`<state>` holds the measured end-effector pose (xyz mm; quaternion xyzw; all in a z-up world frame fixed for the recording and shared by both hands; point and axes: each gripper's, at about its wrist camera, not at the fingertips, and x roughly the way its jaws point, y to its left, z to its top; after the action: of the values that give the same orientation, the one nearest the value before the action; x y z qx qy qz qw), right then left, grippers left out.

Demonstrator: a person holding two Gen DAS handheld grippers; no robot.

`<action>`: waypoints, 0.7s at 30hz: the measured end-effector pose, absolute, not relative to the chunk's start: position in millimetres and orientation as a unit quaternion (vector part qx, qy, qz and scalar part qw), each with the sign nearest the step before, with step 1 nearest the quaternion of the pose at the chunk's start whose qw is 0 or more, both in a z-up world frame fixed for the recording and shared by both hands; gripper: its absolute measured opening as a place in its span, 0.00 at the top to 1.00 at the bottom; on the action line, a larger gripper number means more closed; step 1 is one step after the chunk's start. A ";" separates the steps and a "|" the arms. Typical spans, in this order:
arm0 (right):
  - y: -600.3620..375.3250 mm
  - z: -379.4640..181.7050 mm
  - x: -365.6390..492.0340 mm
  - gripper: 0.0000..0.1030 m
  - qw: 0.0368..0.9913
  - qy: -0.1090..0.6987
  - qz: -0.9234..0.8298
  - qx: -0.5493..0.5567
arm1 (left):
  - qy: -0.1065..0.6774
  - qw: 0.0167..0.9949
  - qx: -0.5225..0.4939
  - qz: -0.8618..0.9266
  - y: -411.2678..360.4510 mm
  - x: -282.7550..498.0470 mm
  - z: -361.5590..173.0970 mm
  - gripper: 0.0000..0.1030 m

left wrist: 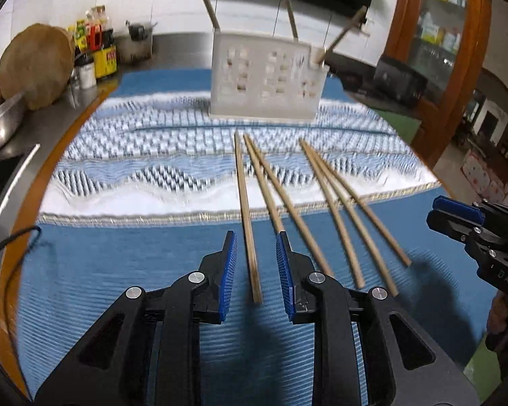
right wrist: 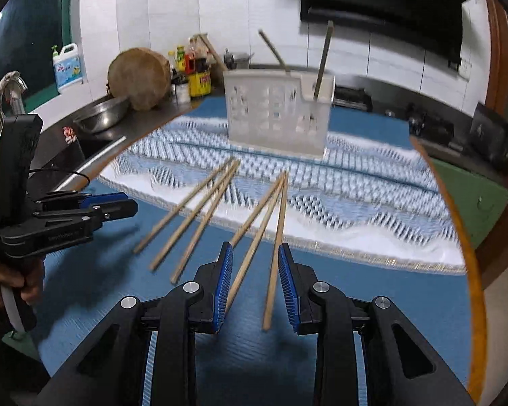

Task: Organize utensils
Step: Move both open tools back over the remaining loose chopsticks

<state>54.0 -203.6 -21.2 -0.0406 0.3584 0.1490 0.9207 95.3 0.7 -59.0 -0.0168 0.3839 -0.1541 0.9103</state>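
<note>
While six loose wooden chopsticks [left wrist: 335, 209] lie fanned on the blue and white woven mat [left wrist: 125, 270], your left gripper [left wrist: 256, 272] hovers with its blue-padded jaws apart around the near end of the leftmost chopstick [left wrist: 246, 223], gripping nothing. Your right gripper [right wrist: 255, 287] also stands open, with two chopsticks [right wrist: 276, 240] lying between its pads. Straight ahead of both, beyond the sticks' far tips, stands the white perforated plastic utensil holder [right wrist: 277, 111] with a few sticks upright in it.
</note>
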 end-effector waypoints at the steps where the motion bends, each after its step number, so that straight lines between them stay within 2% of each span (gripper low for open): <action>1: -203.6 -24.8 54.1 0.74 0.920 0.362 0.148 -0.039 | 0.387 0.909 -0.018 -0.155 -0.2 95.4 -62.5 0.76; 21: -212.5 -57.5 65.9 0.76 0.905 0.402 0.137 -0.019 | 0.424 0.895 -0.016 -0.139 -6.4 112.7 -88.6 0.78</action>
<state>65.9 -212.5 -57.5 -0.0188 0.4018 0.1371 0.9052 112.7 -6.4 -88.6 -0.0164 0.4240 -0.1387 0.8948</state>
